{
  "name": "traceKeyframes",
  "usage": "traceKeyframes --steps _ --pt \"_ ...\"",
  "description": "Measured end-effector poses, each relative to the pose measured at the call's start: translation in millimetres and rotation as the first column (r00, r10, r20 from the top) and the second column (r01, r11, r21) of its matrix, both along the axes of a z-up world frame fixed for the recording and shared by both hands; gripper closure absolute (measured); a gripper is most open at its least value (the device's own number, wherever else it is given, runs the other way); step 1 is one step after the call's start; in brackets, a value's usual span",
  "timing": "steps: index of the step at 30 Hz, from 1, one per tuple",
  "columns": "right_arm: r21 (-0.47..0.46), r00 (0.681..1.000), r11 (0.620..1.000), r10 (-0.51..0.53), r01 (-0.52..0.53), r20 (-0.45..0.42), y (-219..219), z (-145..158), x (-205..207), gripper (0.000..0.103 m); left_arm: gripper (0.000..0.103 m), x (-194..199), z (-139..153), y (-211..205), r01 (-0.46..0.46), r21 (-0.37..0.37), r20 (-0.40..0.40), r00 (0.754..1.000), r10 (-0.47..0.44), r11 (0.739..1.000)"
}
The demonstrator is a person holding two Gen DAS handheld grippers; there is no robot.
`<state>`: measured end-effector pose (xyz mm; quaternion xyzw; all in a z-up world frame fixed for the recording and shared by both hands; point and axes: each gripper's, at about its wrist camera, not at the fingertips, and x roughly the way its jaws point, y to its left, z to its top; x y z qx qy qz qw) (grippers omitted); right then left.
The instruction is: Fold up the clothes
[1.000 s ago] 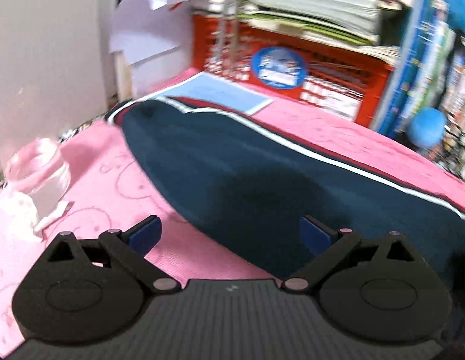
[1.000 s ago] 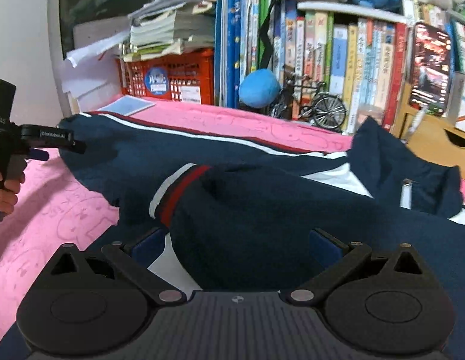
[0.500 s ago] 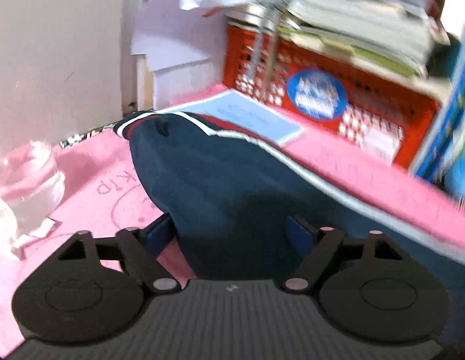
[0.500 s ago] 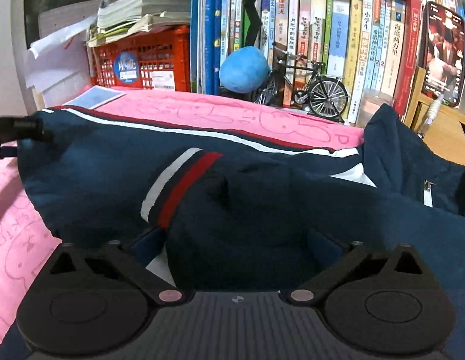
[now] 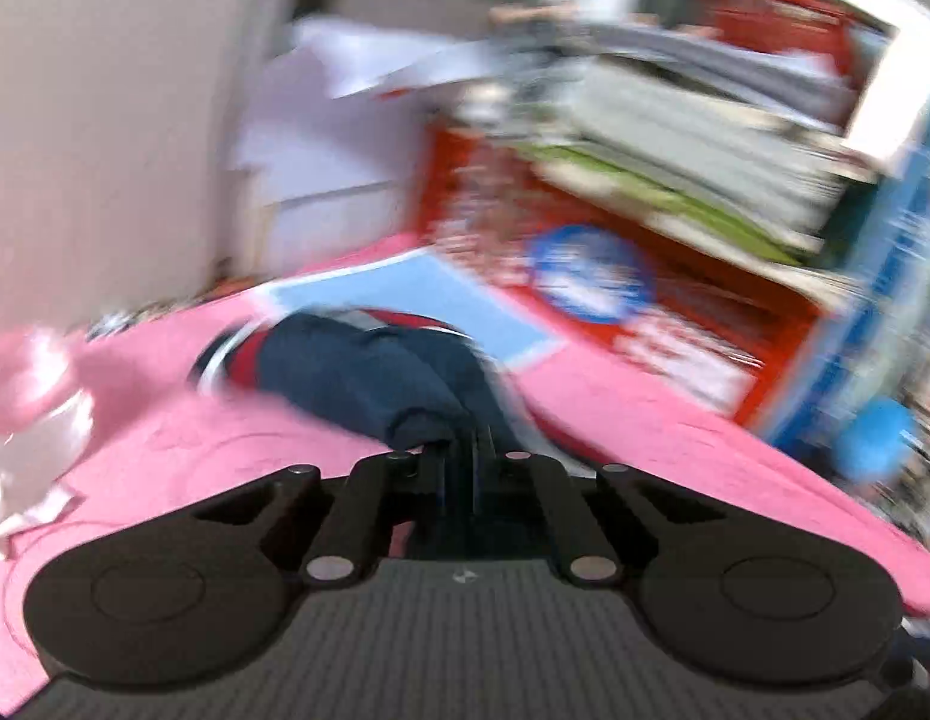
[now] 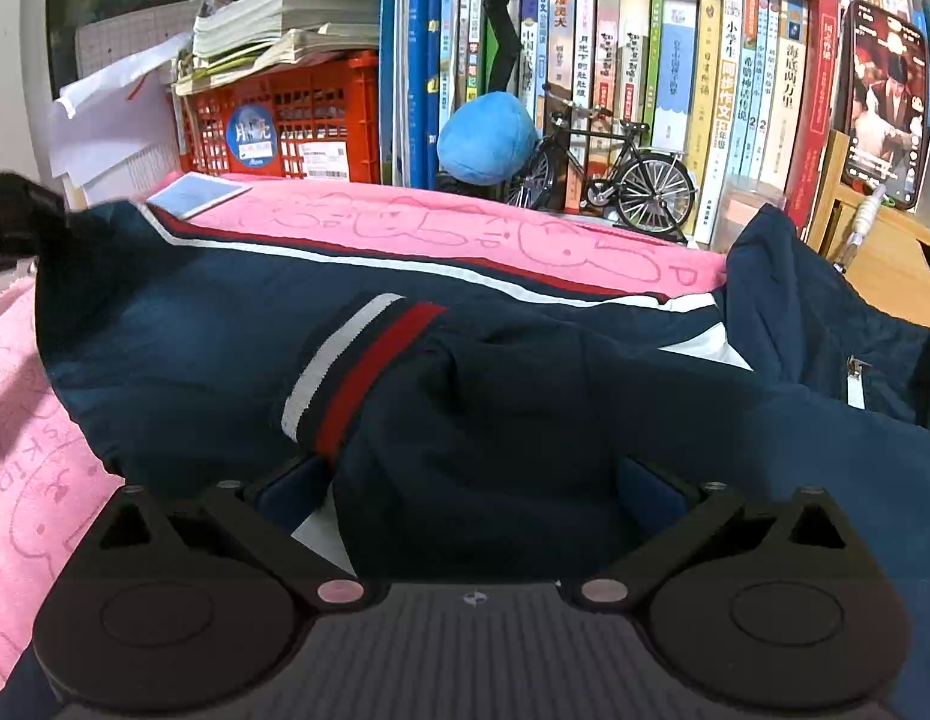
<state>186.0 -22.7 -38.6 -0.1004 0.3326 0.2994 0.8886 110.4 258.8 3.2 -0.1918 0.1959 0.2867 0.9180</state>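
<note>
your left gripper [image 5: 459,456] is clenched on a bunched fold of the navy jacket [image 6: 225,324], its fingers drawn together at the centre of the left wrist view with the cloth pinched between them. your right gripper [image 6: 471,480] stands released, fingers spread wide, with a hump of the same jacket lying between them but not pinched.

the jacket sprawls across the pink-covered surface [image 6: 441,222], from the left end where you hold it to the right end beside the wooden box [image 6: 885,264]. a sleeve cuff [image 6: 357,360] with white and red stripes lies doubled over the body near the front edge, so part of the garment already lies in more than one layer; whether that is a fold made on purpose or just a loose heap, the pictures do not settle.

the pinch at the left end looks meant to carry that end, while the spread right gripper rests where it could pin or take up the middle.

the left wrist view is badly smeared, giving only the clamp, the striped end of the cloth and a clear plastic container [image 5: 33,390] near the left edge. the right wrist view is sharp: it alone shows the jacket's whole spread, the zipper pull [image 6: 855,384], the red crate [image 6: 285,120], the blue plush ball [image 6: 483,135] and the model bicycle [image 6: 609,168] along the back edge, and your left gripper only as a dark shape at the jacket's far left end.
</note>
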Motion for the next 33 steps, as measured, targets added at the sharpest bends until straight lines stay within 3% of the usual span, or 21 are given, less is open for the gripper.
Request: traceKeyframes --steps 2,3,7,10,12,14,15,16,20,22,24,27,29,31,33 --pt "0.020 1.000 1.000 -0.004 0.004 -0.008 -3.7 1.0 0.5 0.000 0.097 2.8 14.7 -45.0 0.172 0.062 0.013 0.985 -0.173 0.983" --pt "0.032 1.000 0.999 -0.006 0.006 -0.013 -6.5 1.8 0.8 0.000 0.096 2.3 21.2 -71.8 0.266 0.105 0.016 0.963 -0.269 0.958" --pt "0.178 0.992 0.982 -0.042 0.064 -0.122 -65.9 17.3 -0.3 0.000 0.095 -7.1 24.7 -167.7 0.562 0.266 -0.041 0.819 -0.573 0.783" --pt "0.246 0.980 0.962 -0.076 0.121 -0.185 -125.0 32.0 -2.9 0.000 0.091 -10.7 8.8 -222.9 0.704 0.312 -0.165 0.701 -0.694 0.637" --pt "0.248 0.978 0.958 -0.105 0.148 -0.179 -155.0 39.5 -7.6 0.000 0.087 -14.5 -6.3 -255.4 0.757 0.354 -0.258 0.644 -0.720 0.550" --pt "0.217 0.982 0.963 -0.135 0.161 -0.131 -172.3 45.5 -16.8 0.000 0.071 -20.5 -21.6 -280.6 0.778 0.415 -0.345 0.614 -0.709 0.472" --pt "0.207 0.984 0.966 -0.134 0.156 -0.113 -174.8 46.2 -20.3 0.000 0.061 -26.6 -23.9 -283.4 0.780 0.428 -0.360 0.610 -0.705 0.456" --pt "0.199 0.987 0.969 -0.126 0.144 -0.100 -174.1 46.2 -23.9 0.000 0.051 -33.6 -24.4 -283.1 0.780 0.436 -0.366 0.609 -0.703 0.448" --pt "0.176 0.997 0.982 -0.053 0.061 -0.051 -142.8 45.7 -36.4 0.000 0.045 -61.7 -26.6 -281.9 0.779 0.468 -0.388 0.606 -0.694 0.417" --pt "0.150 1.000 0.989 -0.010 0.010 0.004 -118.7 47.4 -43.4 0.000 0.027 -75.8 -27.7 -281.3 0.778 0.484 -0.400 0.604 -0.690 0.401" --pt "0.111 0.994 0.992 0.050 -0.061 0.099 -88.4 53.8 -52.4 0.000 0.018 -91.8 -24.2 -271.9 0.777 0.492 -0.395 0.600 -0.695 0.392" --pt "0.039 0.952 0.976 0.202 -0.216 0.230 -37.9 65.7 -73.7 0.000 0.018 -116.2 -16.8 -247.7 0.778 0.486 -0.377 0.598 -0.708 0.398" --pt "-0.021 0.912 0.947 0.314 -0.320 0.264 -5.2 68.0 -84.5 0.001 0.018 -128.1 -14.4 -233.0 0.776 0.474 -0.382 0.607 -0.697 0.416" --pt "-0.063 0.902 0.924 0.382 -0.378 0.202 28.8 60.3 -82.2 0.012 0.018 -137.3 -14.4 -220.9 0.771 0.453 -0.388 0.623 -0.679 0.449" --pt "-0.058 0.937 0.939 0.343 -0.339 0.071 49.5 47.3 -63.1 0.046 0.018 -142.0 -13.1 -211.1 0.761 0.427 -0.386 0.642 -0.663 0.489"
